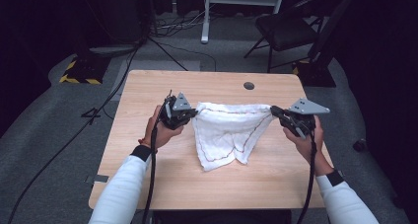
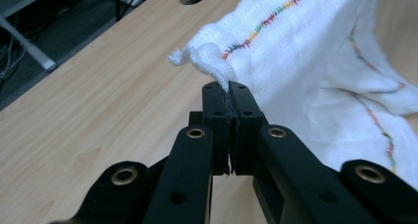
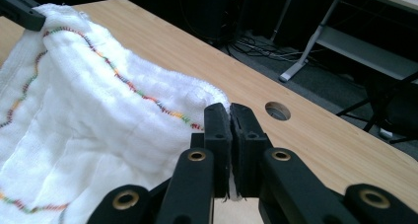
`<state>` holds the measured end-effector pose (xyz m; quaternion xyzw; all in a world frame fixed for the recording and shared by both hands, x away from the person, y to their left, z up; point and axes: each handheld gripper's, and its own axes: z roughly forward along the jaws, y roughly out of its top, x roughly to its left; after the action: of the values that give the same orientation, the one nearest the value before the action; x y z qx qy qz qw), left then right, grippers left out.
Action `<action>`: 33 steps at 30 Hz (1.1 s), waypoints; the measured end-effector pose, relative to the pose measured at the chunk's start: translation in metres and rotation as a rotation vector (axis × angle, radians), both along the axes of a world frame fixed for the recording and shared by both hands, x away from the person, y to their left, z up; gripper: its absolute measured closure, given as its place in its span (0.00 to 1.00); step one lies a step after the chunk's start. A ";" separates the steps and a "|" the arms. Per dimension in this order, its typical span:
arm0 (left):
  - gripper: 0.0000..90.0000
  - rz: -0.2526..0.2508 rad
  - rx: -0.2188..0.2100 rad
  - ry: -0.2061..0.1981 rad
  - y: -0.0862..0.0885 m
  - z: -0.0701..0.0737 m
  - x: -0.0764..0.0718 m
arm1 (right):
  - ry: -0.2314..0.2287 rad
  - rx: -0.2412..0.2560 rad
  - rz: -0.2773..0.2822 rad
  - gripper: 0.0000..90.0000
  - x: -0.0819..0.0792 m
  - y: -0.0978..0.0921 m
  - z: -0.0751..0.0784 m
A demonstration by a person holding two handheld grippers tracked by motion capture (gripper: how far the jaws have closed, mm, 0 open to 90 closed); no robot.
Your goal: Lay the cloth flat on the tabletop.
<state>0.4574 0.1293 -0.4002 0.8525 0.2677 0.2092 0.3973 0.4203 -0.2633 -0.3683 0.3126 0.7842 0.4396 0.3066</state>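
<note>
Two grippers, L [image 1: 193, 113] & R [image 1: 274, 110], I hold clamped on white cloth [image 1: 226, 132] corners, stretched between jaws; no readable writing.

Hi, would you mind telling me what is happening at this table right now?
A person at a wooden table holds a two-jaw gripper in each hand and is handling a white cloth with coloured stitching along its border. The left gripper is shut on one top corner and the right gripper on the other, so the top edge is stretched between them. The rest of the cloth hangs down in folds, and its lower end appears to rest on the tabletop.
</note>
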 end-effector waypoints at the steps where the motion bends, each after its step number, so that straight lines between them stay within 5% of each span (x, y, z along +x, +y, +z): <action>1: 0.97 0.012 -0.001 -0.002 0.000 0.000 0.004 | 0.013 0.012 -0.003 0.96 0.010 0.002 -0.002; 10: 0.97 0.111 0.040 0.036 -0.008 -0.020 0.054 | 0.044 -0.068 -0.077 0.96 0.071 0.026 -0.011; 21: 0.97 0.237 0.086 0.072 -0.013 -0.048 0.089 | 0.098 -0.140 -0.167 0.96 0.122 0.046 -0.044; 24: 0.93 0.270 0.094 0.080 -0.015 -0.053 0.093 | 0.113 -0.148 -0.181 0.89 0.127 0.049 -0.050; 29: 0.73 0.293 0.102 0.070 -0.021 -0.054 0.089 | 0.123 -0.167 -0.182 0.74 0.126 0.052 -0.054; 33: 0.57 0.225 0.067 0.063 -0.023 -0.048 0.073 | 0.145 -0.155 -0.116 0.69 0.114 0.047 -0.057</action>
<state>0.5302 0.1068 -0.4485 0.8360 0.3671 0.2344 0.3337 0.5339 -0.2165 -0.4255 0.3638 0.8167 0.3355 0.2970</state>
